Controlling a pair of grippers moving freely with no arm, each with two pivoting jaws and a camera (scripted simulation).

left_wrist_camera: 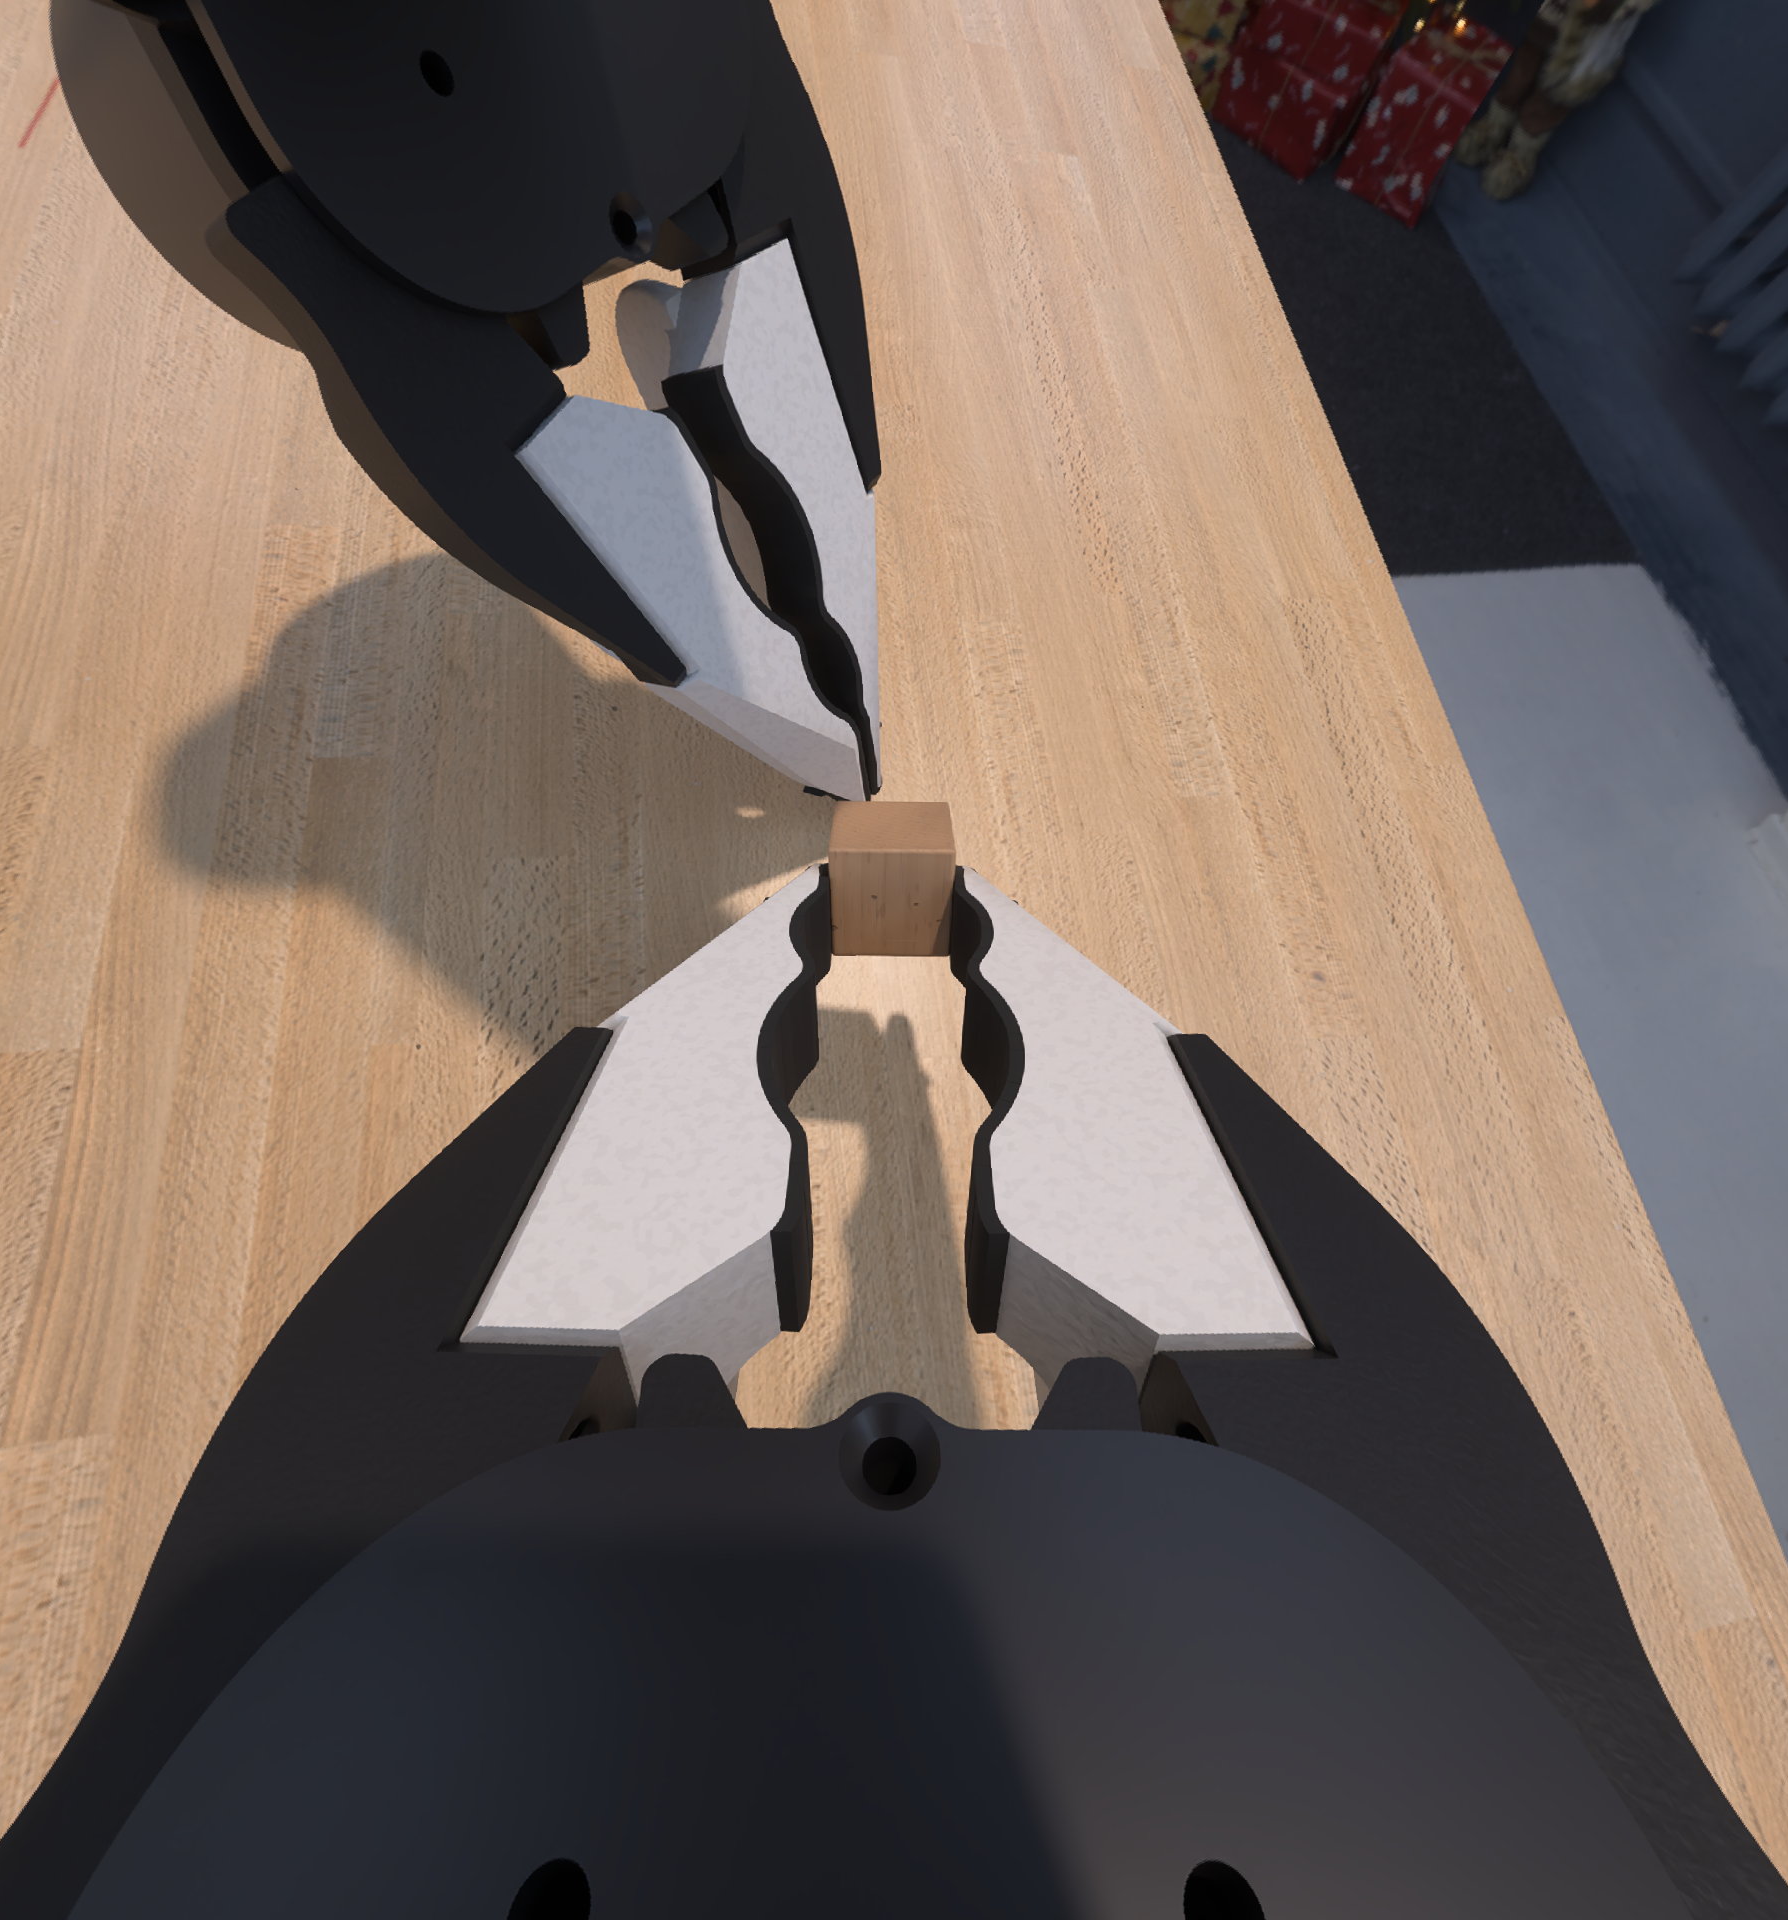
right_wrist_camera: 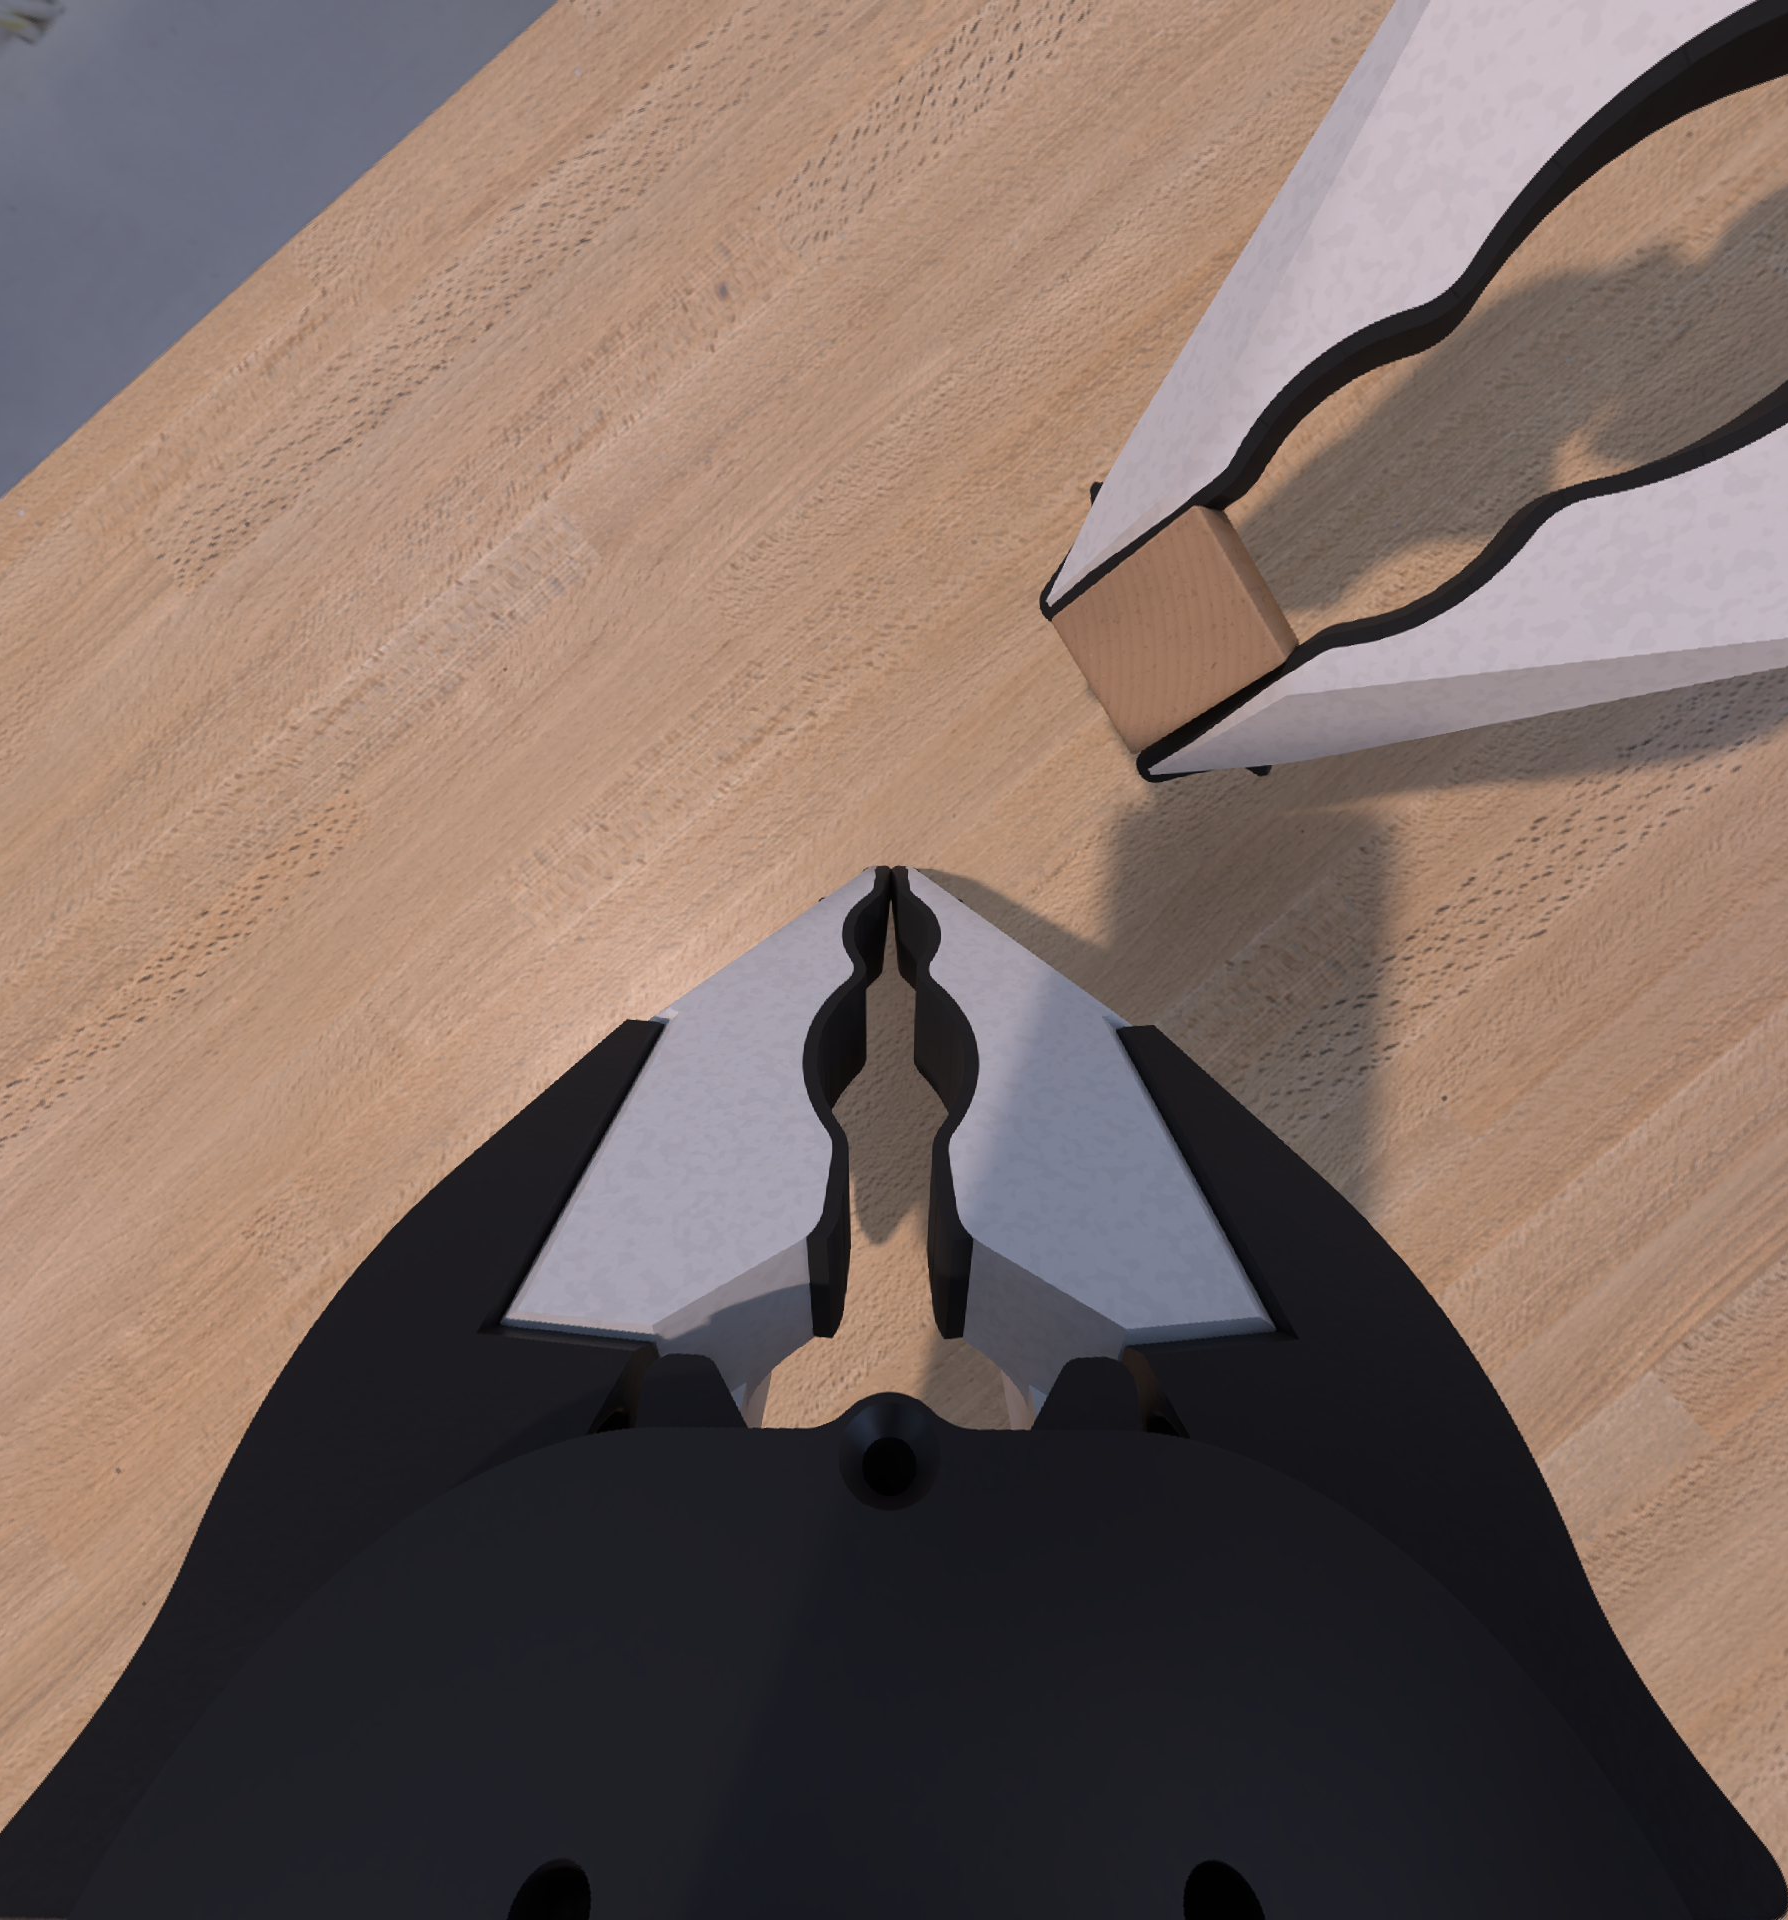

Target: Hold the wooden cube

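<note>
A small wooden cube [left_wrist_camera: 888,883] sits between the tips of my left gripper [left_wrist_camera: 890,902], which is shut on it just above the wooden table [left_wrist_camera: 1129,520]. In the right wrist view the cube [right_wrist_camera: 1170,623] shows at the upper right, clamped between the left gripper's two white fingers [right_wrist_camera: 1337,343]. My right gripper [right_wrist_camera: 890,878] is shut and empty, its tips together over bare table. In the left wrist view the right gripper [left_wrist_camera: 864,784] points down at the table, its tips just behind the cube's far left corner.
The table's right edge [left_wrist_camera: 1389,582] runs diagonally, with dark floor and a pale mat [left_wrist_camera: 1648,831] beyond. Red wrapped boxes [left_wrist_camera: 1357,94] lie on the floor at the far right. In the right wrist view the table edge [right_wrist_camera: 246,270] is at the upper left.
</note>
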